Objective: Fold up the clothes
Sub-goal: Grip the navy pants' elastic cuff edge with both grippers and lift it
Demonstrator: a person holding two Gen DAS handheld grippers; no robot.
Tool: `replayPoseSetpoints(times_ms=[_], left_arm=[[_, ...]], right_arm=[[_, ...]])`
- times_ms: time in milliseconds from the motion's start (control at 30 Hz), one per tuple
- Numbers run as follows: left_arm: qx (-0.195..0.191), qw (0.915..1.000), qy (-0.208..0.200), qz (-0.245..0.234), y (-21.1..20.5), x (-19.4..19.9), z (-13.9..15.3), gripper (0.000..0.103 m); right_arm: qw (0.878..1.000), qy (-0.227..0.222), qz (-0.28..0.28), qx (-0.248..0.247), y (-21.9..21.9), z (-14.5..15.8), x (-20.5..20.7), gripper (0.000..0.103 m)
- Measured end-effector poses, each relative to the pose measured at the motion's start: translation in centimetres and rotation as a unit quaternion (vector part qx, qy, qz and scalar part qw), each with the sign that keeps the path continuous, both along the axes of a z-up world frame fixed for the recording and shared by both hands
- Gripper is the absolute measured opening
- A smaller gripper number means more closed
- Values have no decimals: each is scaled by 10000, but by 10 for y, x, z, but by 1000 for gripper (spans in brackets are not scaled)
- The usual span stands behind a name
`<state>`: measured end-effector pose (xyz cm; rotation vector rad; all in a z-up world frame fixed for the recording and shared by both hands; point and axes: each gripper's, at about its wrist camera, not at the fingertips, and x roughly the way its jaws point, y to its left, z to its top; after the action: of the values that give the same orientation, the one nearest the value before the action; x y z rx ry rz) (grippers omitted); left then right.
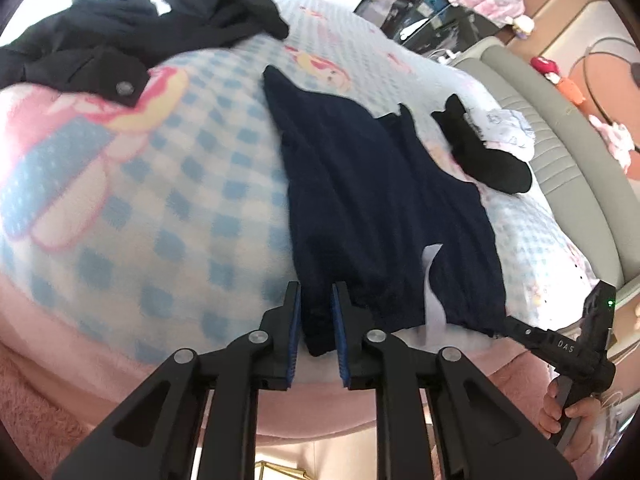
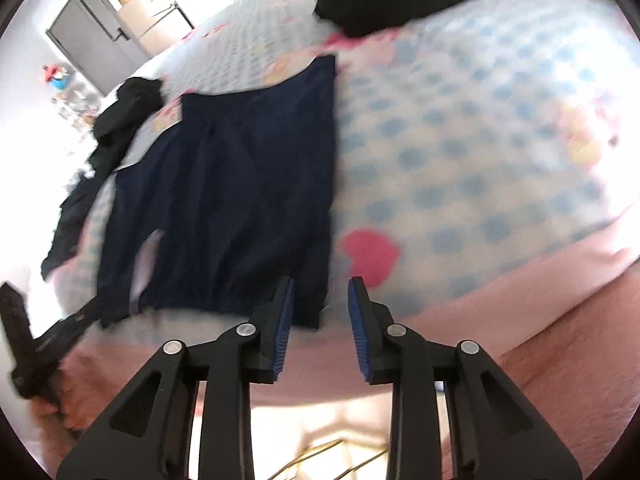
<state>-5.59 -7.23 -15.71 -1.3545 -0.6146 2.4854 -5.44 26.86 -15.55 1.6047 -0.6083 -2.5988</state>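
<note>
Left wrist view: left gripper (image 1: 314,312) at the near edge of the bed, its blue pads (image 1: 341,320) w/ the near-left corner of the navy garment (image 1: 372,216) between them. The jaws stand a little apart; the hem fills most of the gap, but whether the pads actually press the cloth cannot be told. Garment lies flat on the checked blanket (image 1: 180,200), long axis running from near edge toward the far side, roughly mid-bed. A pale label strip (image 1: 434,280) shows near its near hem. Right gripper (image 1: 504,326) meets the garment's near-right corner; its tips are hidden by the cloth, a hand (image 1: 560,408) on its handle.

Right wrist view (blurred): right gripper (image 2: 320,312) w/ jaws spread; the garment's (image 2: 240,200) near corner sits at the inner face of one pad, other pad clear of it, gap between the two otherwise open over the blanket (image 2: 480,160) & its pink border. Grip cannot be confirmed.

Other items: black jacket (image 1: 120,40) heaped at the far-left corner of the bed; black sock (image 1: 480,156) beside a pale crumpled cloth (image 1: 508,128) along the right edge, next to the grey padded bed frame (image 1: 560,120).
</note>
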Motion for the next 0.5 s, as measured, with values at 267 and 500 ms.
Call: replayPoseSetpoints(times_ms=[267,500], left_arm=[[-189,9995,-118,-211,13,2,-7,17],[-148,9996,-79,-231,22,1,3,14]], right_arm=[[10000,-16,43,44,-7,-18,-2,19],[9992,286,64,-288,0,1,14,10]])
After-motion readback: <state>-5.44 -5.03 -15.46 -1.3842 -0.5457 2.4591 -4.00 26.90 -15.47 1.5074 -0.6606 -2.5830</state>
